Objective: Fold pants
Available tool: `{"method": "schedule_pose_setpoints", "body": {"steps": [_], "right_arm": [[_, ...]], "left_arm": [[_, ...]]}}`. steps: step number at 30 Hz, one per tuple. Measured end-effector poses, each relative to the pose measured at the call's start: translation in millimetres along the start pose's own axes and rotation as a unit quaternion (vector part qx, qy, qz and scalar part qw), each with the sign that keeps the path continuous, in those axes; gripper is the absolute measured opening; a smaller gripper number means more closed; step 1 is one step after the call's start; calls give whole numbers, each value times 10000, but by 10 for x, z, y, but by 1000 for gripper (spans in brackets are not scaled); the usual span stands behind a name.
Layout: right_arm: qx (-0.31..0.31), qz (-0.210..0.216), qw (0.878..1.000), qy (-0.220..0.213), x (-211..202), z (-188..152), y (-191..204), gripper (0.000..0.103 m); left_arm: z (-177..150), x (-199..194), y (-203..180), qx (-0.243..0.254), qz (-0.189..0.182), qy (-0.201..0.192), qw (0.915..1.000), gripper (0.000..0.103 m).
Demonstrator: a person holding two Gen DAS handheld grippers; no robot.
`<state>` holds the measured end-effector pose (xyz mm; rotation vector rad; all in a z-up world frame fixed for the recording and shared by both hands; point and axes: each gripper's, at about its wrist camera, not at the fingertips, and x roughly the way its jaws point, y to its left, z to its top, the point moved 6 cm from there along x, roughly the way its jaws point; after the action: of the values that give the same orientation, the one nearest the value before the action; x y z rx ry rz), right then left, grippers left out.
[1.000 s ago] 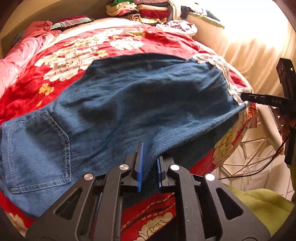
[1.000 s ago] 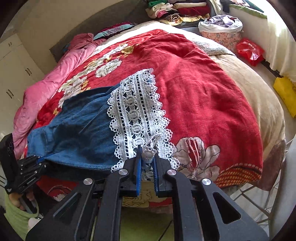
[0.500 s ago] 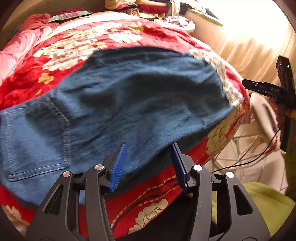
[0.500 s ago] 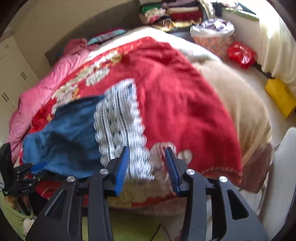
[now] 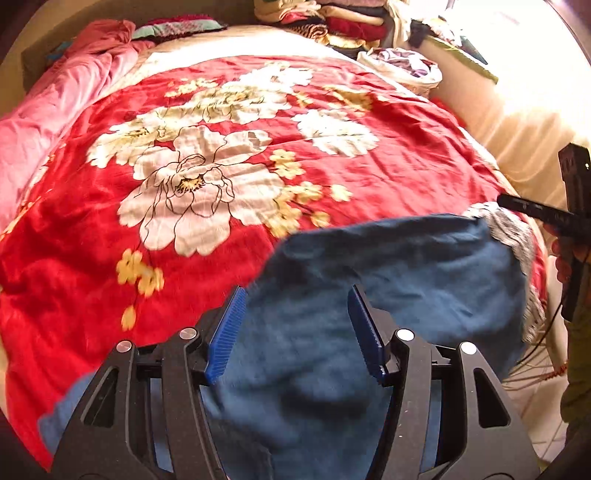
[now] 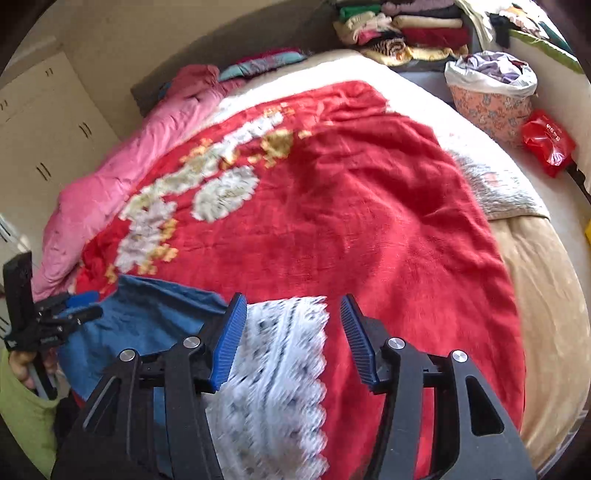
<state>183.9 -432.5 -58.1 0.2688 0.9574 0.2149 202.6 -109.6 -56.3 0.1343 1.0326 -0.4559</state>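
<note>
Around: clothes stack, basket beyond red blanket.
Left gripper: jaws opening, over pants, nothing clamped.
Right gripper: opening above lace hem, tilted down.

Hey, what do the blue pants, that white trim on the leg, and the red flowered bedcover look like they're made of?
Blue pants: looks like denim, matte mid-blue cloth lying in soft heavy folds.
White trim: appears to be openwork lace, with holes and a scalloped edge, though blurred here.
Red bedcover: probably plush fleece or velour, with a slight sheen and soft printed flowers.
</note>
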Motion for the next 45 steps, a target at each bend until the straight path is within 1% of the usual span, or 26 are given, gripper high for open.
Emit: {"method": "schedule_pose_setpoints", "body": {"steps": [1,3,7,8,9,10,11,13,14,15,18,21,23,26,27,29,32,34,35,36,37,38,39,42,43,45], "right_arm": [[-24,-64,9999,107,84,-19,-26,52],[-88,17,9996,276,196,-88,-50,53],[-181,206,9994,219,251,-171,-52,53],[-246,219,9993,193,256,-171,-35,51],[-299,270,9990,175,251,-176,-18,46],[-348,365,9986,159,242,-183,11,38],[-387,408,9983,145,244,-181,36,37],[-486,439,9978,92,220,-189,57,27],[-497,584,9970,76,206,-194,74,18],[-500,718,9962,36,187,-201,101,16],[-637,672,9955,-203,64,-177,151,13],[-552,767,9929,-716,-139,5,156,11],[-517,788,9912,-927,-190,193,166,11],[-664,620,9914,-942,-46,446,197,11],[-674,588,9922,-868,31,507,183,11],[-708,416,9946,-632,268,601,153,11],[-1014,7,9946,-240,605,581,150,12],[-1242,-282,9917,-164,728,541,159,15],[-1300,-309,9908,-194,738,531,169,16],[-1305,-356,9905,-239,713,526,164,24],[-1259,-449,9906,-299,663,524,134,39],[-1160,-480,9913,-388,591,521,94,44],[-956,-441,9929,-546,446,508,30,45],[-423,-270,9937,-999,-30,363,-140,45],[-289,-183,9935,-1084,-169,287,-173,45],[-77,41,9933,-1149,-408,63,-228,45]], "left_arm": [[26,74,40,-26,-36,59,10000,50],[68,237,123,-157,-196,197,9995,52],[118,417,178,-292,-558,218,9978,52],[121,424,154,-277,-638,200,9974,51],[115,422,104,-251,-774,196,9965,36],[107,412,49,-245,-943,193,9951,26],[89,402,-2,-243,-1049,193,9940,14],[46,390,-84,-149,-1019,216,9945,8],[30,367,-107,-125,-1041,210,9943,5],[17,337,-114,-123,-1074,213,9939,4],[47,186,-99,-178,-1120,71,9935,3],[206,12,-55,-261,-1076,-201,9936,3],[326,-50,-50,-249,-1001,-298,9942,3],[485,31,-40,-212,-695,-276,9970,2],[511,112,-17,-201,-545,-230,9980,2],[489,254,45,-332,-458,-131,9983,2],[364,449,133,-494,-330,30,9982,3],[296,518,142,-472,-241,48,9986,5],[281,527,140,-445,-207,37,9988,5],[275,518,138,-426,-186,2,9989,7],[269,486,140,-448,-215,-23,9988,7],[259,454,141,-466,-232,-26,9986,9],[242,383,150,-478,-187,-65,9987,12],[160,84,132,-380,7,-341,9987,14],[123,5,117,-368,27,-424,9984,15],[-32,-208,61,-401,-9,-633,9972,21]]}}
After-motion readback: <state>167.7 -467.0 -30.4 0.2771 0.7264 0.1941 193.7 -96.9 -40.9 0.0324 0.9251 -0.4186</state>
